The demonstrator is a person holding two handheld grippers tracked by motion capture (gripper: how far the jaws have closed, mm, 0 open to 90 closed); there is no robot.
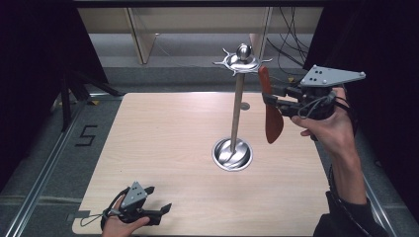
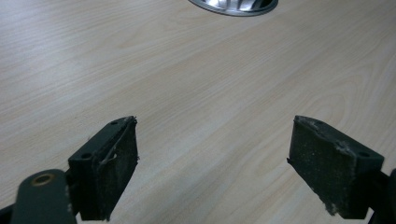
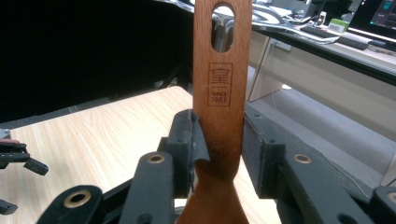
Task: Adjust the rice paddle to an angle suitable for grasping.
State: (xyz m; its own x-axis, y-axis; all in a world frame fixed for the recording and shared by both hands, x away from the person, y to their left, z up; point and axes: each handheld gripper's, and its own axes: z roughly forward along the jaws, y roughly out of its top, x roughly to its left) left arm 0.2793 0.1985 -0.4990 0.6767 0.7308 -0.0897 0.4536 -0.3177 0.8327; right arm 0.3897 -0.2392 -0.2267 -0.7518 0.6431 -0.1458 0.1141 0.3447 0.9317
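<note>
A metal hanging stand (image 1: 237, 108) rises from a round base (image 1: 232, 155) at the table's middle, with a ring of hooks (image 1: 242, 61) at its top. My right gripper (image 1: 268, 97) is shut on a reddish wooden spatula (image 1: 273, 126), held upright just right of the hooks, blade down. In the right gripper view the jaws clamp the spatula's handle (image 3: 219, 79) below its hanging hole (image 3: 223, 28), with the stand's top behind it. My left gripper (image 1: 160, 198) rests open near the table's front left corner, holding nothing. The left gripper (image 2: 212, 149) looks over bare wood toward the base (image 2: 233, 4).
The light wooden table (image 1: 163, 143) has rounded front corners, with grey floor around it. Cables (image 1: 289, 34) hang at the back right. Desks with screens (image 3: 369, 18) stand far behind. My left gripper (image 3: 14, 158) shows at the left edge of the right gripper view.
</note>
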